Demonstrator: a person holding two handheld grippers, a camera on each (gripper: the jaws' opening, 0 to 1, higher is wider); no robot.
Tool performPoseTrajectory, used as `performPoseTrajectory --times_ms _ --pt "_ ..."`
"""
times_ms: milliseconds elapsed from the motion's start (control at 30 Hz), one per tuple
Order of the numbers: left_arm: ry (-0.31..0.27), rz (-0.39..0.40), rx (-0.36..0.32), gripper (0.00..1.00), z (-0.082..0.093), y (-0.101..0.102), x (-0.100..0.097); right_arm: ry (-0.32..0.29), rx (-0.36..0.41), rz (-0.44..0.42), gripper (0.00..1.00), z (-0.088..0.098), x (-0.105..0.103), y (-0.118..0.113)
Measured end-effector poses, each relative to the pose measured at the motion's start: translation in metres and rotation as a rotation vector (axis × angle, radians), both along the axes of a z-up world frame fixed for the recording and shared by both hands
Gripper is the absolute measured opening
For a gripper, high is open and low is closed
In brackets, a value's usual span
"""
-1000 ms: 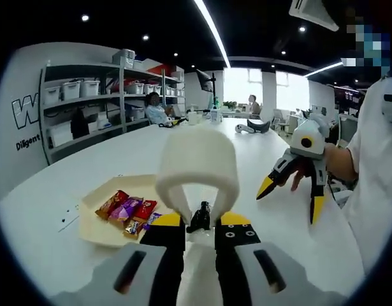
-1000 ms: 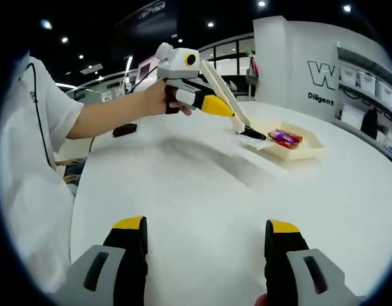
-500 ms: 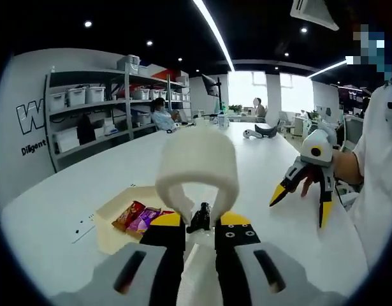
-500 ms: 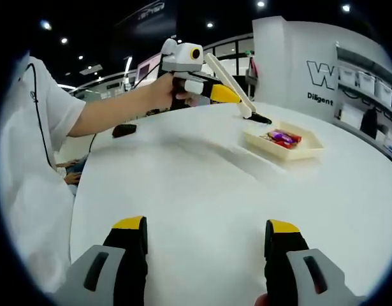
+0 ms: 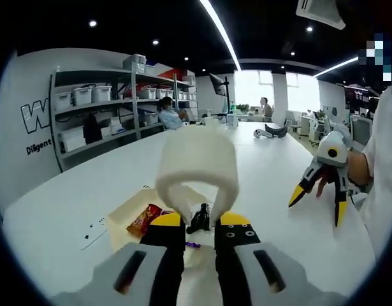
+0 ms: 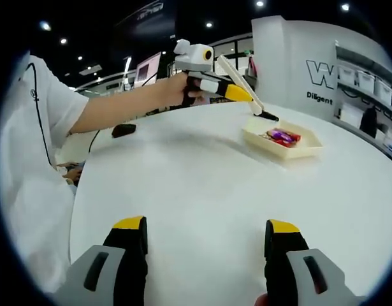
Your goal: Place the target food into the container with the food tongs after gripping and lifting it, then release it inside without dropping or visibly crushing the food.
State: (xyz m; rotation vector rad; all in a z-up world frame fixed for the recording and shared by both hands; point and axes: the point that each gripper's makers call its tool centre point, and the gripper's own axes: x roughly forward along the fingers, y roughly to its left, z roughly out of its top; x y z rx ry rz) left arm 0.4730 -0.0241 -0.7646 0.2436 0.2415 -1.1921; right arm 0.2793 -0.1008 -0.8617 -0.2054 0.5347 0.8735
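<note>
My left gripper (image 5: pixel 199 228) is shut on a pair of cream food tongs (image 5: pixel 197 164), whose looped end faces the camera and whose black tips (image 5: pixel 200 218) sit close together. In the right gripper view the left gripper (image 6: pixel 238 94) holds the tongs (image 6: pixel 241 81) slanting down, their black tips (image 6: pixel 269 116) hovering just above the near left corner of a cream tray (image 6: pixel 308 152). Wrapped snacks (image 6: pixel 282 136) in red and purple lie in that tray (image 5: pixel 127 212), and one orange-red wrapper (image 5: pixel 145 220) peeks out beside my jaws. I see nothing between the tips. My right gripper (image 6: pixel 205 239) is open over bare table, also visible in a hand (image 5: pixel 327 183).
A large white table (image 6: pixel 202 185) carries everything. Grey shelving (image 5: pixel 100 115) with white bins stands against the wall beyond the tray. A black object (image 6: pixel 124 130) lies on the table near the person's arm. Seated people and desks are far behind.
The left gripper has lifted the tongs and carried them further along, so the tips now hang a little above the tray corner instead of down at its edge. The right gripper has stayed still.
</note>
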Motion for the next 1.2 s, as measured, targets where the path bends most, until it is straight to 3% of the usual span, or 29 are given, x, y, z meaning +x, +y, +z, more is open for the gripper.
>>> performPoseTrajectory --times_ms 600,1200 --pt "-0.020 0.040 0.000 0.15 -0.003 -0.007 0.046 0.006 0.002 -0.017 0.73 -0.002 0.000 -0.006" --pt "-0.018 0.081 0.036 0.15 -0.026 -0.013 0.085 0.014 0.001 -0.029 0.73 -0.004 0.001 -0.010"
